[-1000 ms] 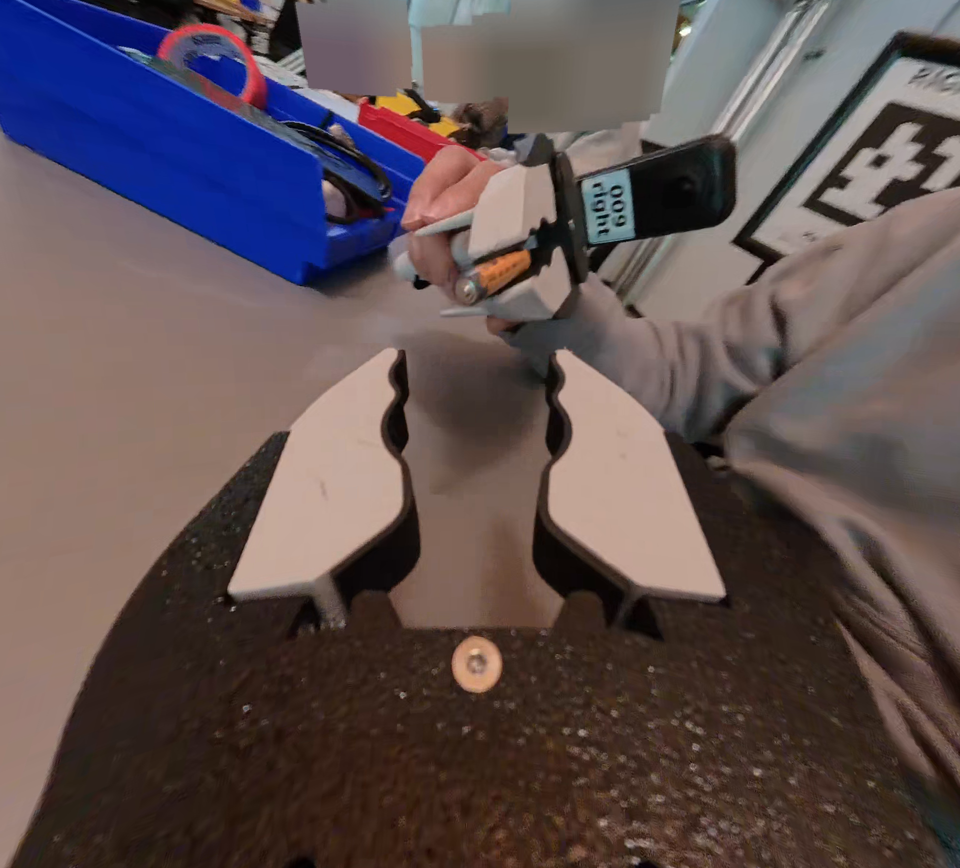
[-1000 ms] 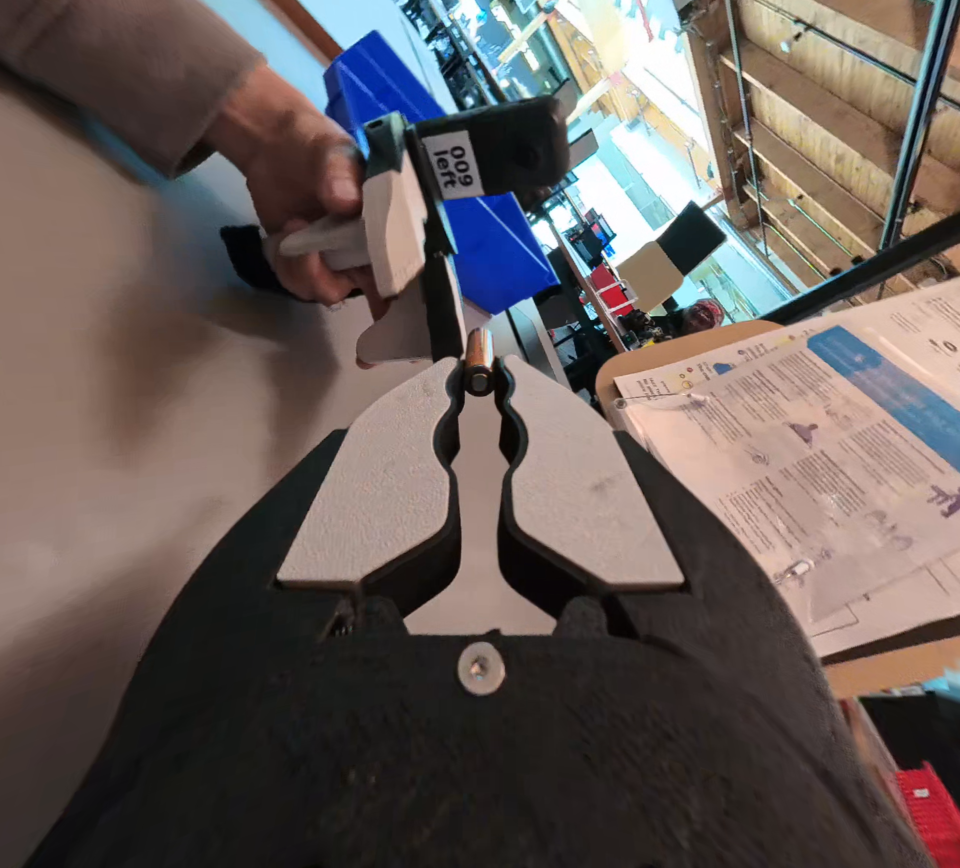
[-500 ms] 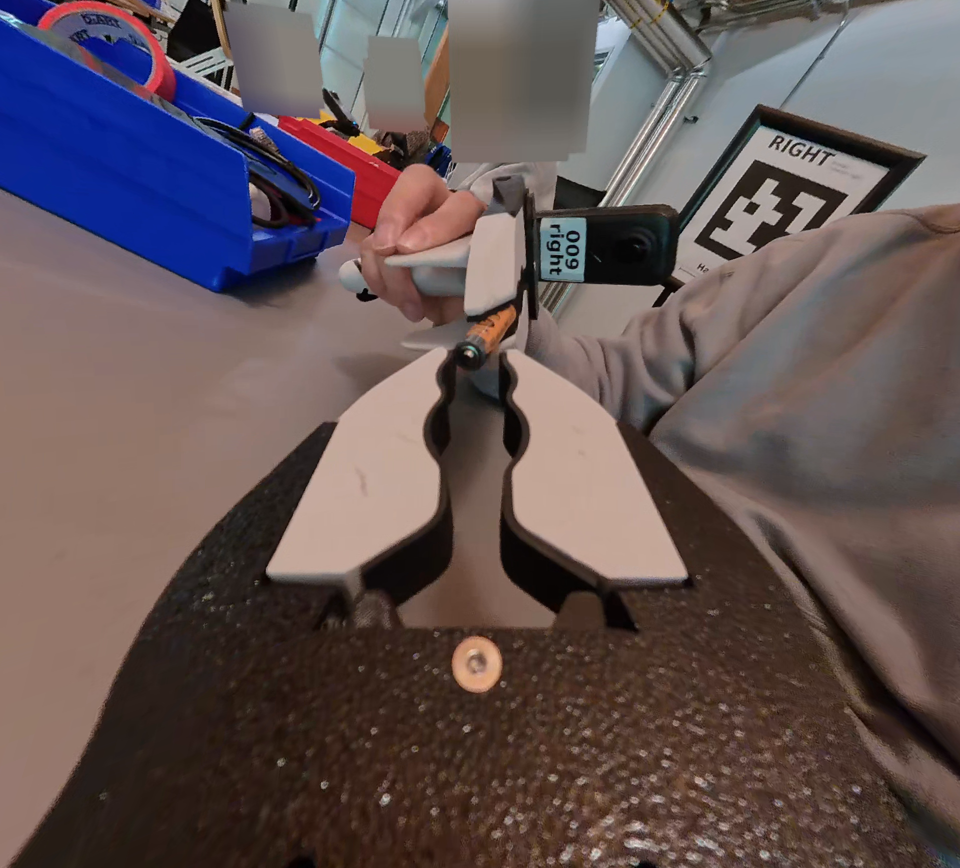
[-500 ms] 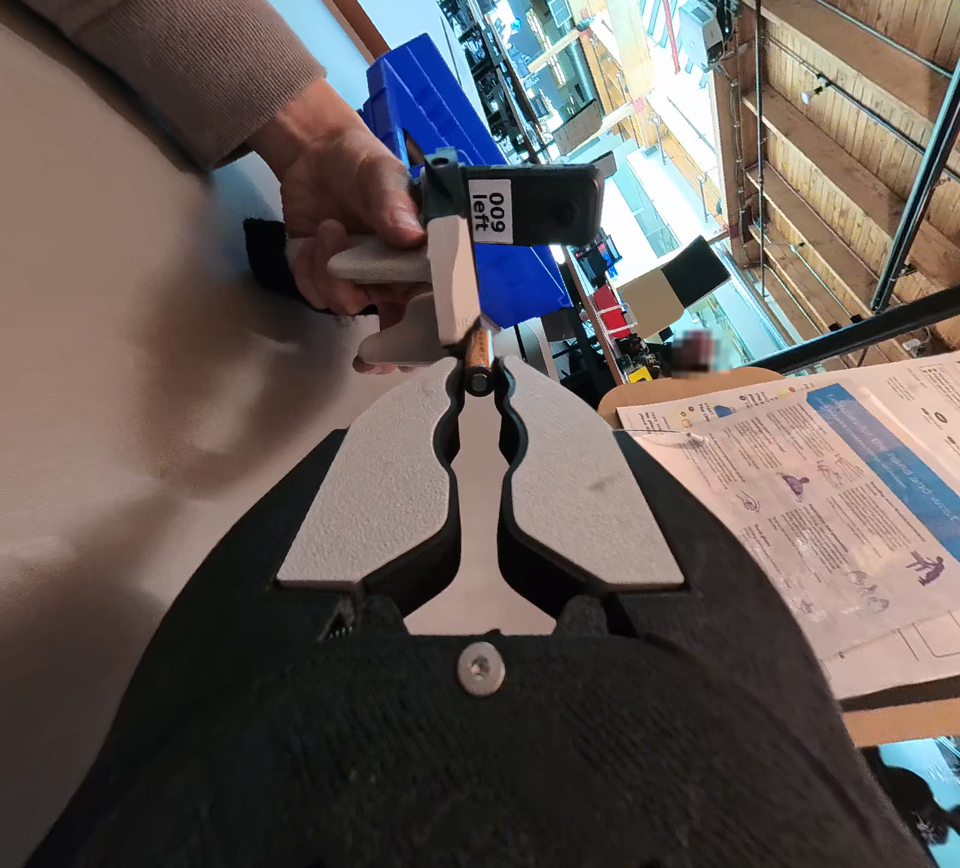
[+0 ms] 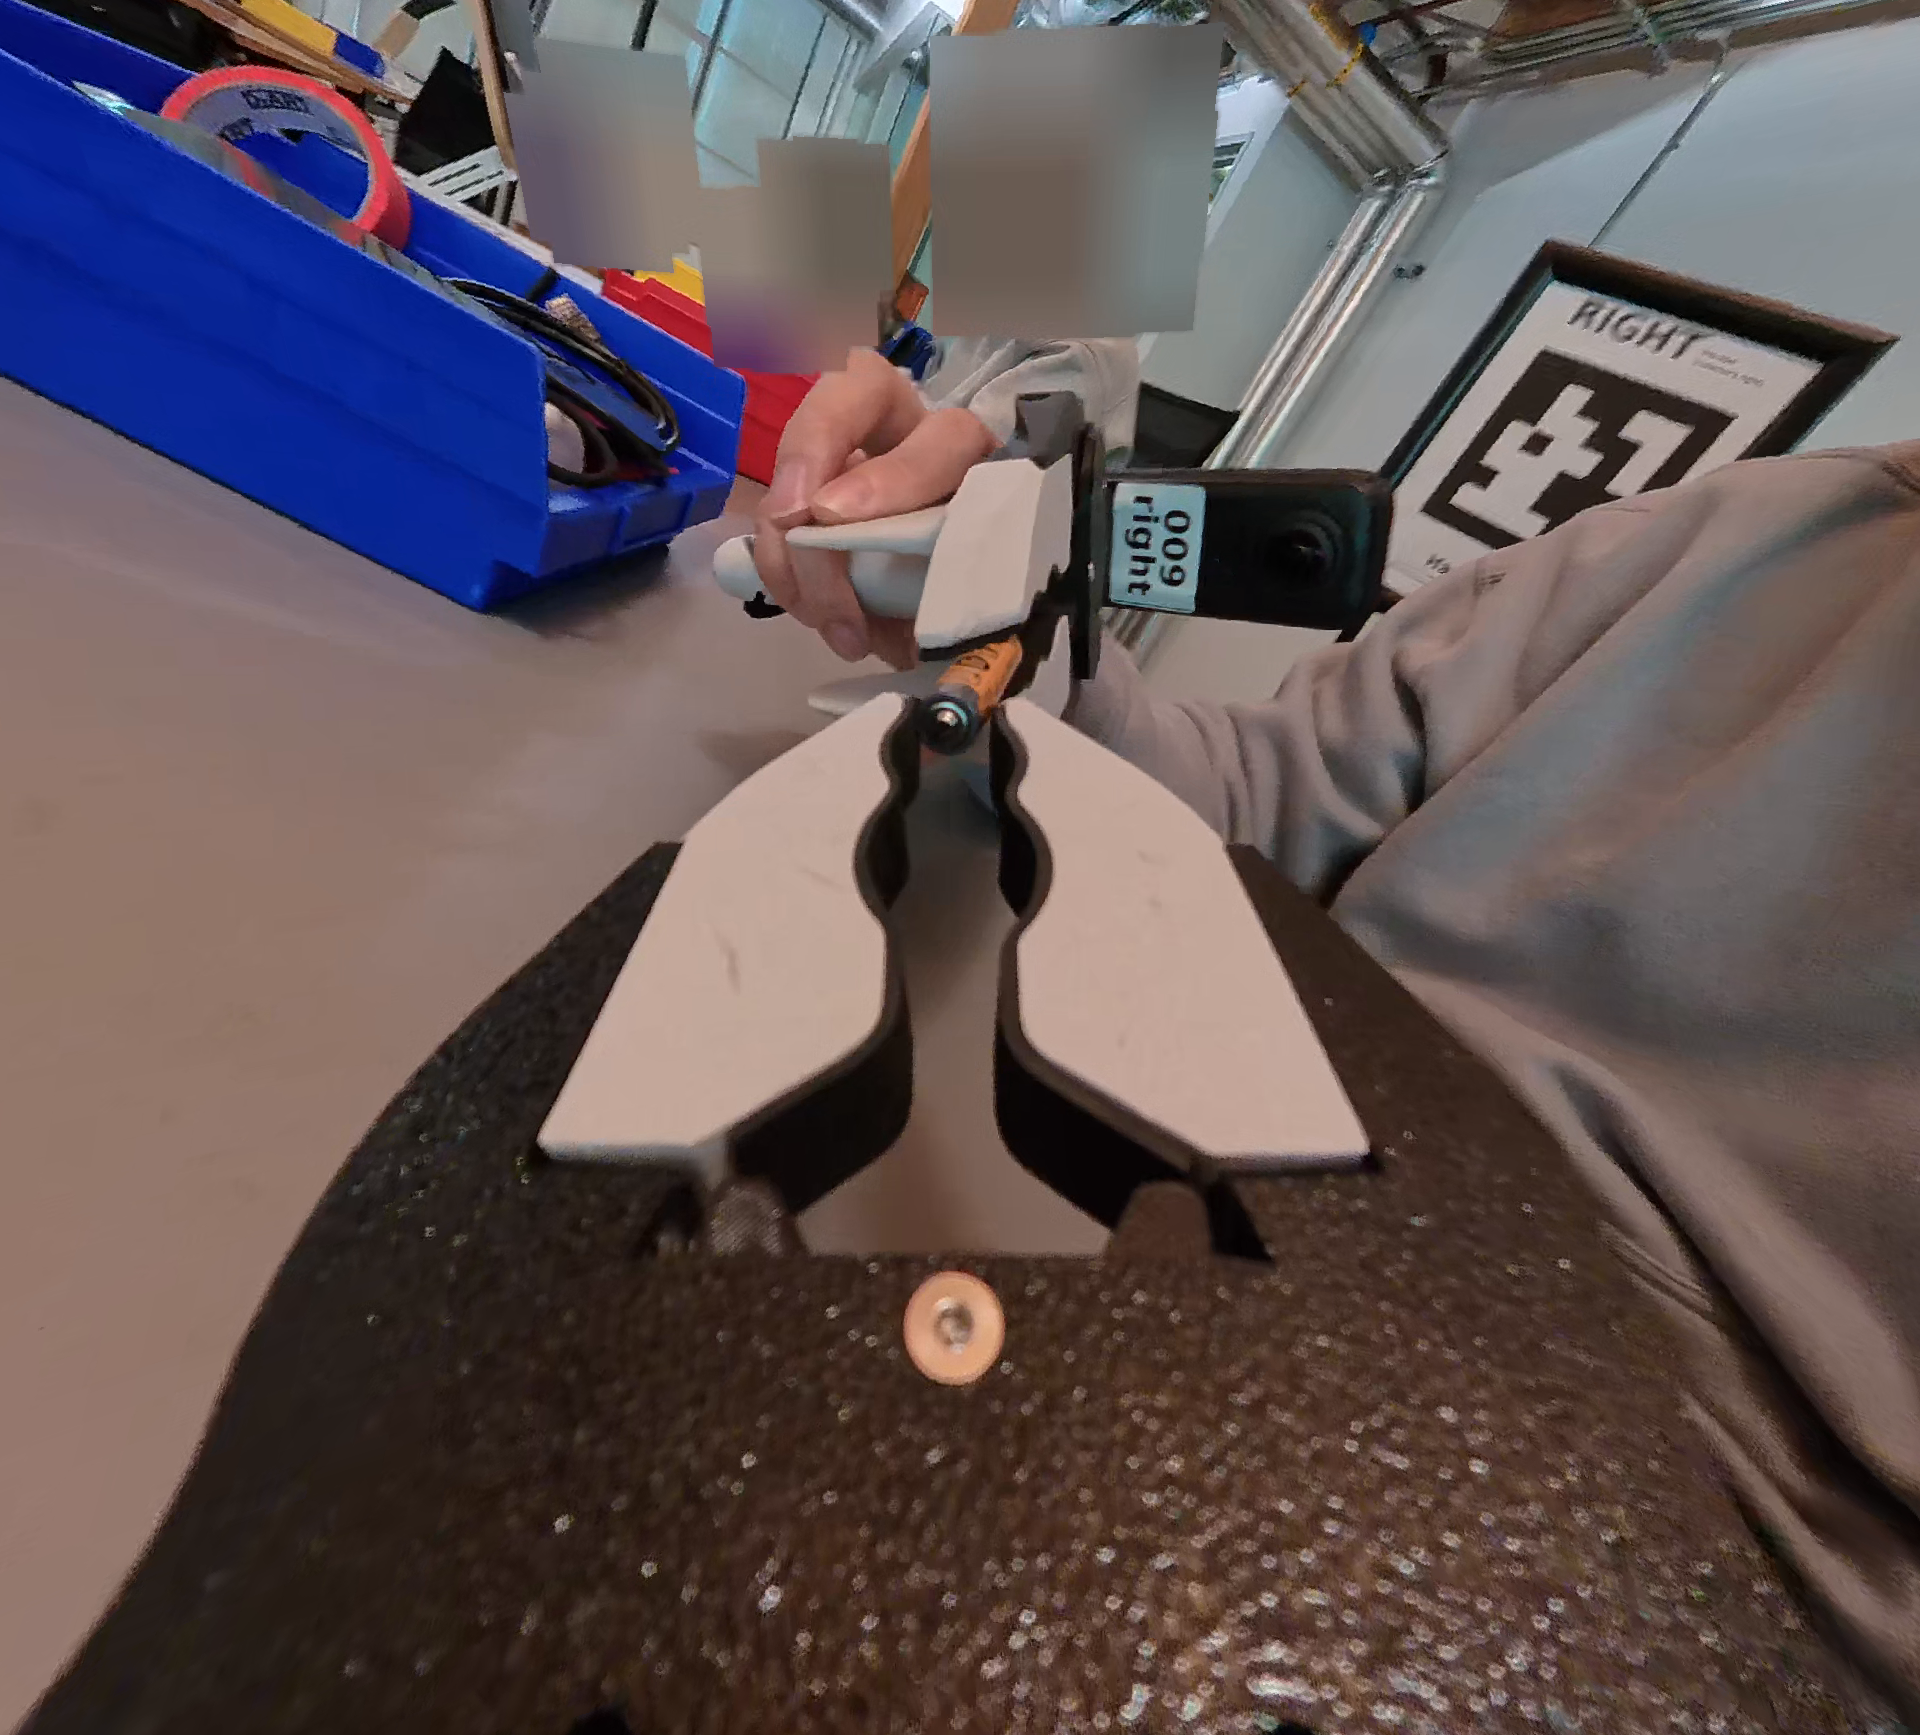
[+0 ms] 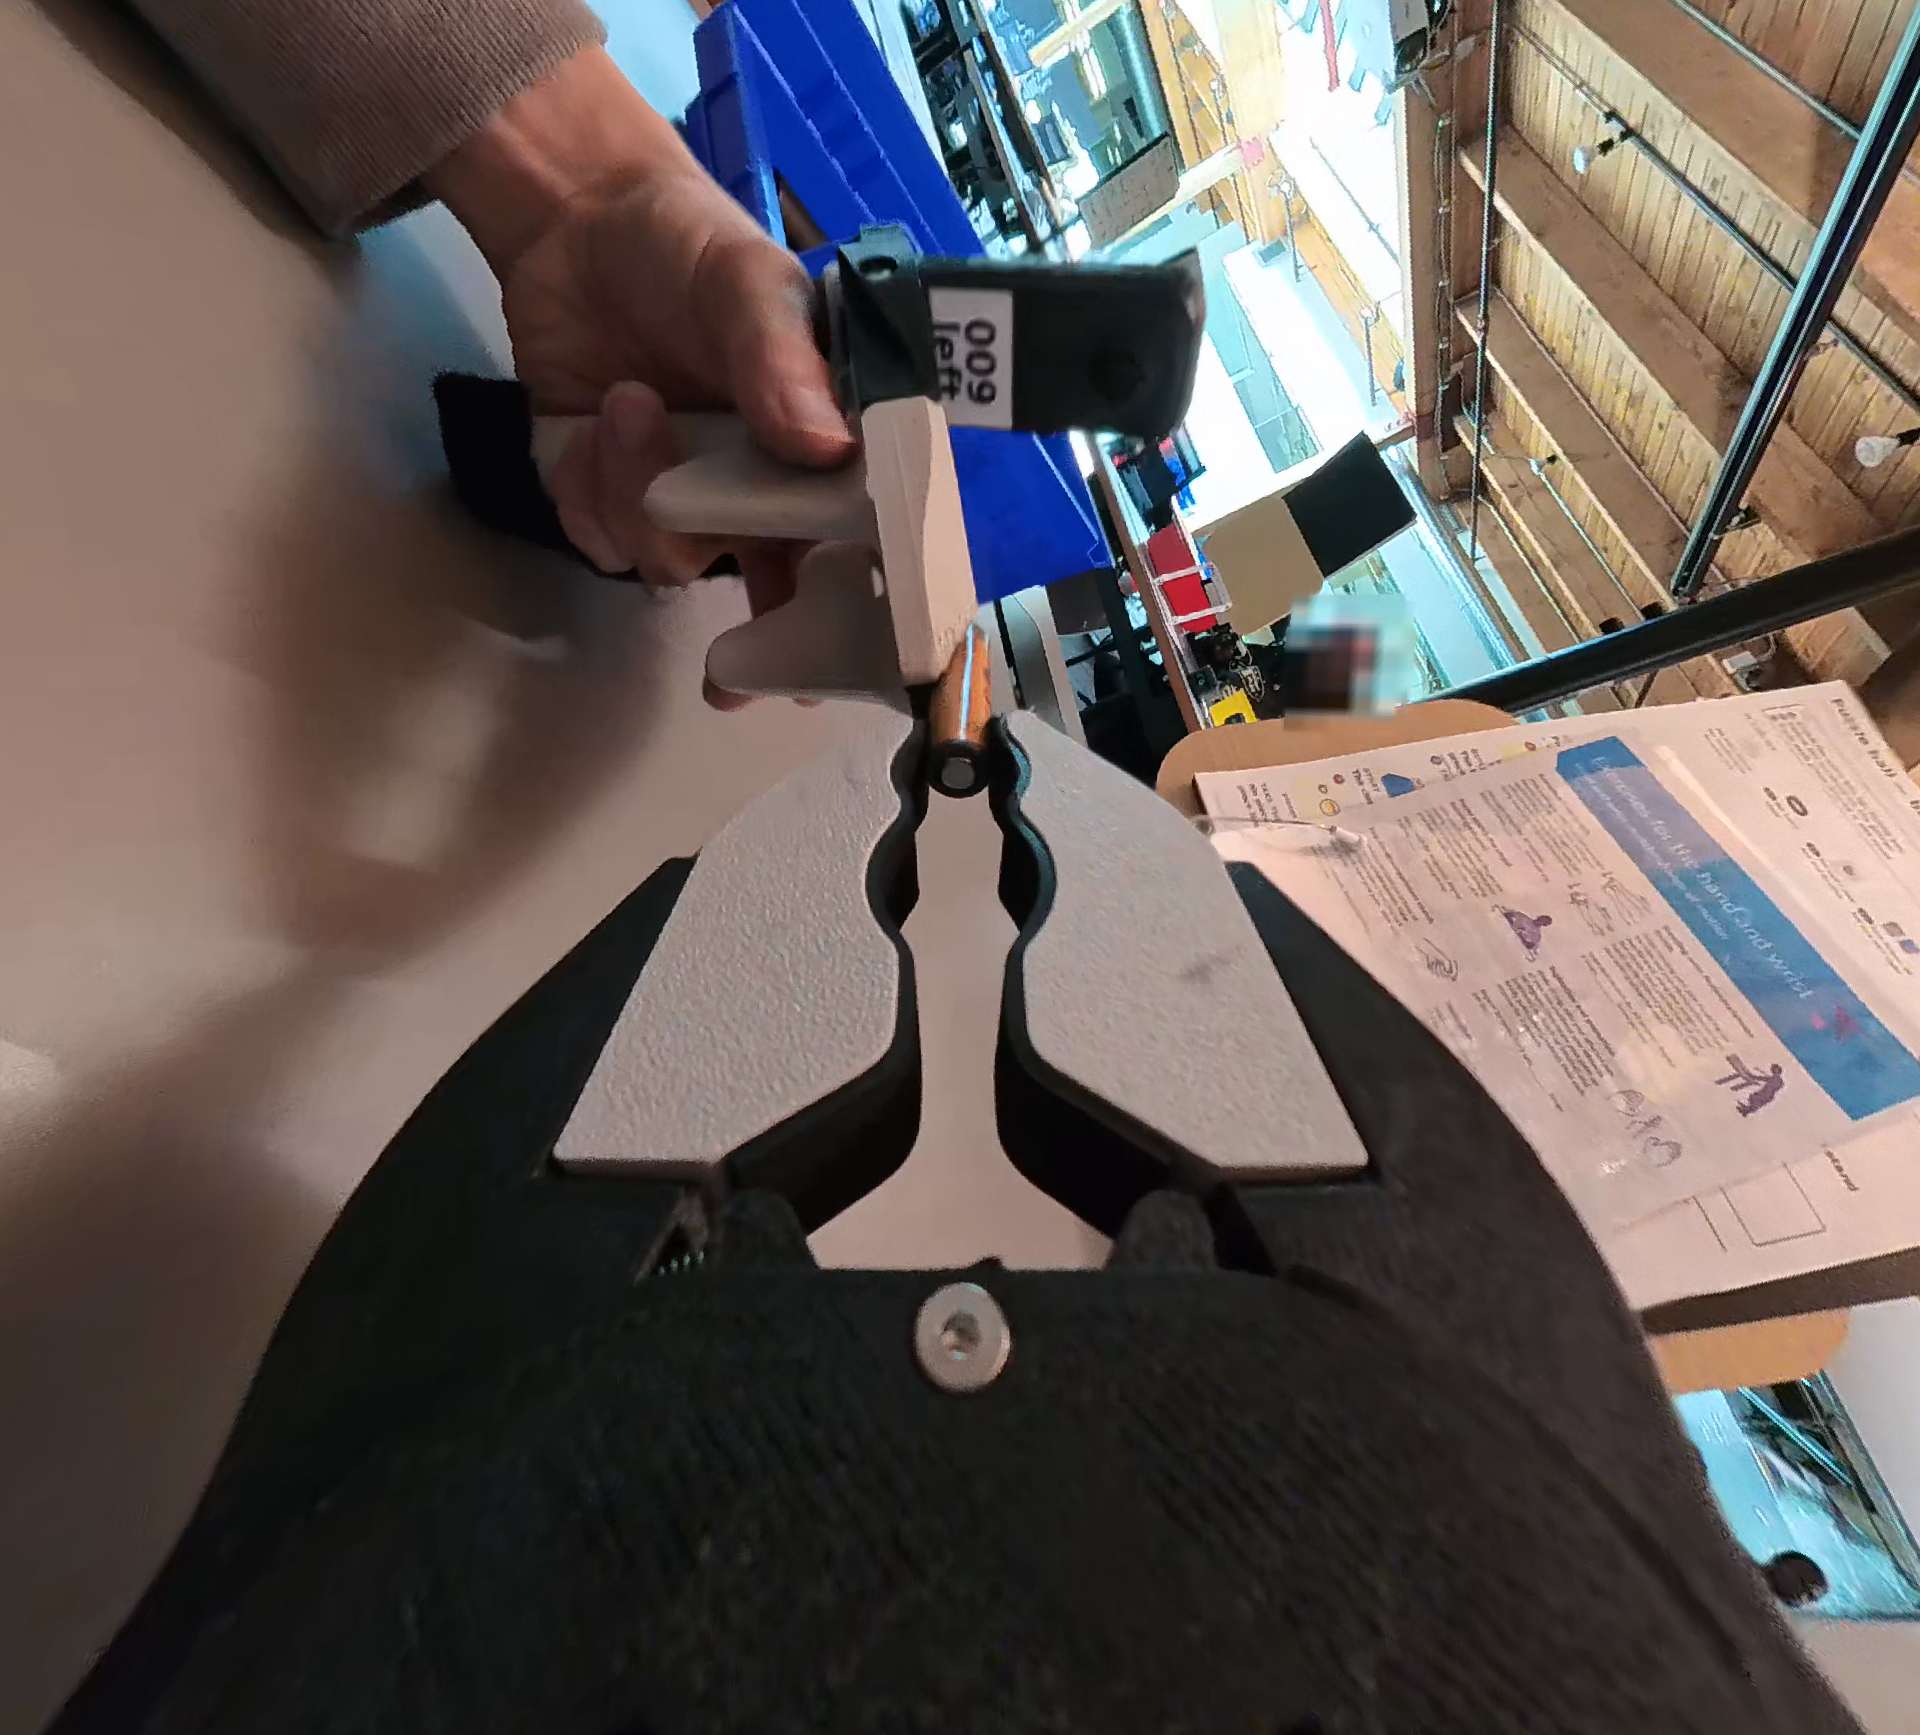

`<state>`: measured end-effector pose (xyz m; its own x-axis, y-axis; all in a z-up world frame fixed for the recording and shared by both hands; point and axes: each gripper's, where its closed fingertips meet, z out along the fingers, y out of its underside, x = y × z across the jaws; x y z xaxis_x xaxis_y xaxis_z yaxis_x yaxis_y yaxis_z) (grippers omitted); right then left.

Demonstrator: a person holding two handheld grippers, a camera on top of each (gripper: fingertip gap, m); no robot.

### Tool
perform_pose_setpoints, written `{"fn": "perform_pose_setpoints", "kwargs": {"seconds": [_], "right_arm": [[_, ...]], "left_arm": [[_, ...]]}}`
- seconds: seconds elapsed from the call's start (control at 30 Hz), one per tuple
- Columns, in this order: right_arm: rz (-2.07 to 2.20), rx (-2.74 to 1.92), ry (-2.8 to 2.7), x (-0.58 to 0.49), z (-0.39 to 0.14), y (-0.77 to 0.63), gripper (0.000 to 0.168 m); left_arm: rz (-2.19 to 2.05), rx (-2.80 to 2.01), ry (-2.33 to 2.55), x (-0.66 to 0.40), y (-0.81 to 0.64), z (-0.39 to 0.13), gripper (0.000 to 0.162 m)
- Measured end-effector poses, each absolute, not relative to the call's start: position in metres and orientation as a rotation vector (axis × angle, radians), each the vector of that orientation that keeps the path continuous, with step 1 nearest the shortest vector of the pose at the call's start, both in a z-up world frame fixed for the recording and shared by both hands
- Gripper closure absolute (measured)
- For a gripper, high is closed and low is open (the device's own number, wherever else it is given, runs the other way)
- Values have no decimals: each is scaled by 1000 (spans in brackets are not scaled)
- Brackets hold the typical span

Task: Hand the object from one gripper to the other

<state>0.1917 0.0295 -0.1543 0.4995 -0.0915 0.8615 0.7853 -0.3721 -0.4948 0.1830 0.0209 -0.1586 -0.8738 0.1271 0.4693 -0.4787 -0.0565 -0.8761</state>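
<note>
While the right gripper [image 6: 956, 766] fingers clench the small orange cylindrical battery [image 5: 961, 683], its long axis points into the left gripper [image 5: 945, 735], whose fingers sit released around its tip.

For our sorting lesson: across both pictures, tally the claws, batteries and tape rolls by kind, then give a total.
Claws: 2 (left claw, right claw)
battery: 1
tape roll: 1
Total: 4
</note>
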Motion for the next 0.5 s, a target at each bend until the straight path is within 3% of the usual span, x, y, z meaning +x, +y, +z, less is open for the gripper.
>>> {"fn": "perform_pose_setpoints", "kwargs": {"seconds": [0.03,0.17,0.27,0.37,0.5], "right_arm": [[-1052,-1719,-594,194,-157,28,158],[-1023,-1758,-598,196,-167,25,154],[-875,-1812,-559,192,-174,22,138],[-697,-1828,-525,182,-180,21,108],[-555,-1868,-597,156,-191,32,92]], "left_arm": [[1984,385,-1849,185,20,-161,150],[1964,424,-1963,190,18,-169,152],[1930,414,-2079,192,23,-176,152],[1768,374,-2190,184,30,-191,152],[1478,251,-2241,153,37,-209,152]]}}
